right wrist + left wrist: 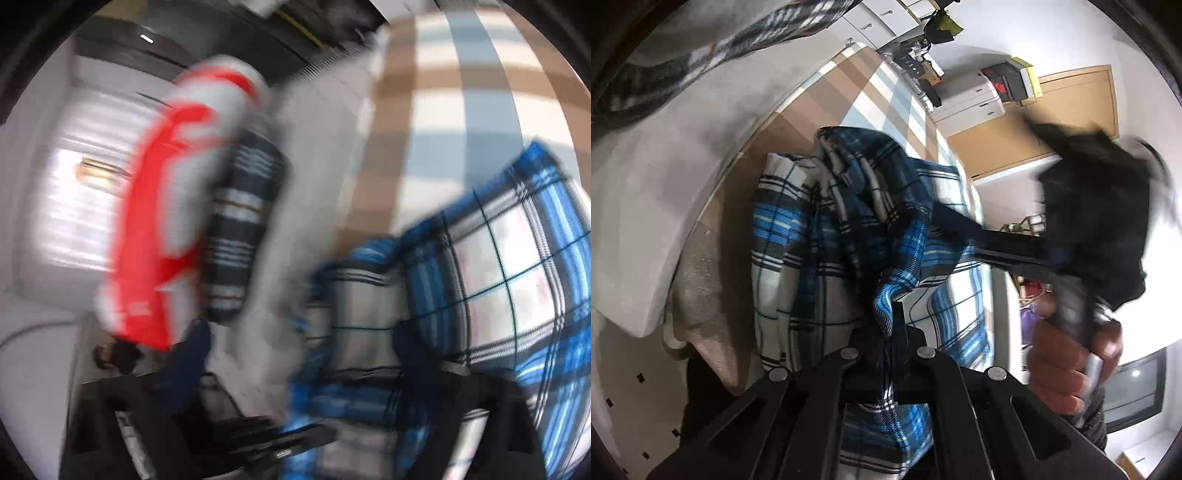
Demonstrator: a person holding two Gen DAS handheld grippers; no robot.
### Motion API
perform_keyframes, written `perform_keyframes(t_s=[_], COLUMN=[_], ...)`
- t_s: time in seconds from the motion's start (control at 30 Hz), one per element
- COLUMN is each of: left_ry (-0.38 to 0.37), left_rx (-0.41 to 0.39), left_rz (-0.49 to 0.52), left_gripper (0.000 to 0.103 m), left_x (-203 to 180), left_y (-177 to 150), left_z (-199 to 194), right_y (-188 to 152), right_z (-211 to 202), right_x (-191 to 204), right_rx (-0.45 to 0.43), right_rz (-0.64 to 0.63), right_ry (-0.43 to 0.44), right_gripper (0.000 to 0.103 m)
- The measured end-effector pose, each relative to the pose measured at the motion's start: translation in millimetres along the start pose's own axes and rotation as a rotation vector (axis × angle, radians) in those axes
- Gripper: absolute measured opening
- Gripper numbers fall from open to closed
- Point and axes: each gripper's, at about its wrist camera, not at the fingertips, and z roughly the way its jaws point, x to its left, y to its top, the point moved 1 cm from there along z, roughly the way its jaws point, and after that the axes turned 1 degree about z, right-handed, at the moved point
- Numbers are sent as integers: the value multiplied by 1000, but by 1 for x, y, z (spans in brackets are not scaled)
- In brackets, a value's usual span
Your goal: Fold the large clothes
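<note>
A bed with a brown, white and pale-blue checked cover (886,92) fills the middle of the room, with white drawer units (971,98) and a tan door (1071,107) beyond it. On that cover lies the blue, white and black plaid shirt (827,229), bunched up in folds with its collar on top. A hem of the shirt runs straight into the left tool (892,332), whose jaws are shut tight on the cloth, the fabric trailing down between the black linkage arms.

The right tool (964,230), seen from the left wrist view, reaches in from the right side with a dark finger lying over the shirt; a hand (1067,365) grips its handle (much blurred). In the right wrist view everything is smeared, but the jaws stand wide apart at the frame's lower corners, with the plaid shirt (498,266) spread between and ahead of them, not pinched. Beside the shirt, at the left, lie a grey cloth (314,184), a dark striped garment (240,221) and a red and white one (166,206).
</note>
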Motion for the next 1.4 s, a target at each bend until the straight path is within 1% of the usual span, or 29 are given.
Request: perform_keyframes(t_s=[0.07,0.1,0.17,0.2,0.23,0.27,0.33,0.37,0.43,0.47,0.5,0.57,0.63,0.67,0.7,0.77,0.8,0.87,0.9,0.97,1.03,1.1,1.13,1.17,1.23,1.27,1.33,1.37,1.4], left_ry=[22,42,86,100,107,133,144,130,150,164,176,201,232,291,335,368,376,381,381,401,452,496,527,553,541,516,526,512,519], left_rx=[2,6,2,-12,-24,-44,-70,-74,-91,-93,-98,-55,-1,19,16,57,52,53,48,34,-8,-56,-74,-79,-81,-73,-60,-40,-25], left_rz=[-5,-8,6,28,69,126,215,255,336,369,383,393,380,370,355,305,266,227,227,239,276,345,383,407,397,371,325,305,278], left_gripper=[0,2,2,2,2,2,2,2,7,16,21,22,22,22,22,20,12,1,1,1,1,1,1,1,1,2,2,3,3], left_x=[3,6,1,-3,-12,-27,-52,-67,-99,-112,-118,-122,-113,-104,-94,-67,-53,-39,-36,-40,-51,-67,-74,-78,-77,-72,-62,-54,-49], left_y=[-2,-3,-5,-8,-10,-11,-10,-7,4,12,19,33,41,46,43,42,42,39,35,27,14,-4,-17,-27,-45,-54,-61,-64,-63], left_z=[-3,-6,-15,-22,-30,-40,-51,-54,-52,-46,-39,-16,11,27,30,42,39,37,34,26,12,-6,-17,-21,-35,-41,-43,-41,-36], right_y=[-8,-11,-22,-32,-44,-55,-78,-86,-98,-105,-110,-118,-121,-121,-123,-124,-124,-123,-122,-115,-104,-89,-79,-72,-55,-48,-32,-25,-20], right_z=[-23,-34,-52,-58,-63,-63,-60,-58,-46,-36,-31,-23,-17,-13,-16,-22,-24,-34,-41,-55,-72,-94,-112,-125,-145,-148,-140,-129,-118], right_x=[7,7,3,0,-7,-13,-25,-29,-41,-45,-49,-54,-57,-58,-59,-60,-62,-64,-66,-74,-84,-96,-103,-109,-123,-130,-145,-155,-162], right_rx=[-30,-44,-81,-83,-70,-53,-37,-27,5,15,12,10,-3,-5,-8,-11,-8,-4,-3,4,3,-26,-74,-115,-176,-170,-99,-33,30], right_rz=[-57,-78,-114,-149,-203,-243,-317,-355,-399,-418,-429,-457,-473,-484,-494,-503,-505,-495,-479,-427,-349,-266,-227,-207,-183,-180,-155,-131,-111], right_ry=[54,52,-40,-107,-210,-290,-415,-443,-498,-522,-540,-569,-587,-588,-586,-563,-545,-495,-455,-360,-260,-169,-133,-116,-117,-127,-131,-132,-127], right_gripper=[103,103,103,103,103,103,103,103,103,103,103,103,103,103,103,103,103,103,103,103,103,103,103,103,103,103,103,103,103])
